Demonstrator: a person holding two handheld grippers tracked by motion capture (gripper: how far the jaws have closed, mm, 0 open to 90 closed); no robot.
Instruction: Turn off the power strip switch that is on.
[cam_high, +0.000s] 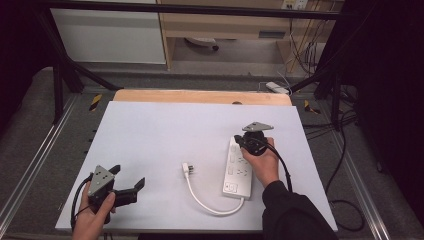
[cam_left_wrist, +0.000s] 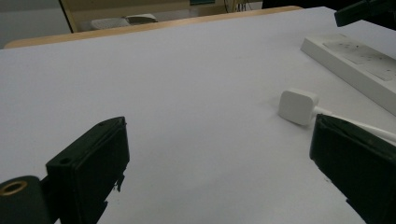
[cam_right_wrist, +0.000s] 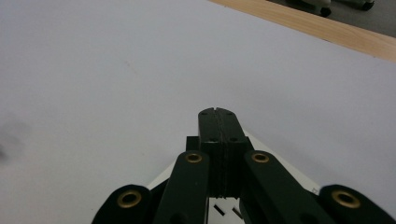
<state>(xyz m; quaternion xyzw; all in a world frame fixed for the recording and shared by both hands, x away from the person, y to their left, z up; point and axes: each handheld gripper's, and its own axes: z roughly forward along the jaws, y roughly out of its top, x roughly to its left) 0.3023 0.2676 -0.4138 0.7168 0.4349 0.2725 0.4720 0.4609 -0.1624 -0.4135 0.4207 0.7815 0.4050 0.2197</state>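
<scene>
The right gripper (cam_high: 248, 142), jaws clenched on nothing, rests over the far end of the white power strip (cam_high: 238, 170) on the desk (cam_high: 150, 135), while the plug (cam_left_wrist: 297, 106) lies unplugged just beyond the released left gripper (cam_high: 131, 184), so plugging in seems still undone.

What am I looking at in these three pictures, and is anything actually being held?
A person at a table holds a two-jaw tool in each hand. The high view looks down on the white table. The other two pictures come from cameras riding on each tool, looking along its black jaws. On the table lie a white power strip and its plug on a short cord. The left hand-held gripper is open and holds nothing. The right hand-held gripper is shut, empty, over the far end of the power strip.
</scene>
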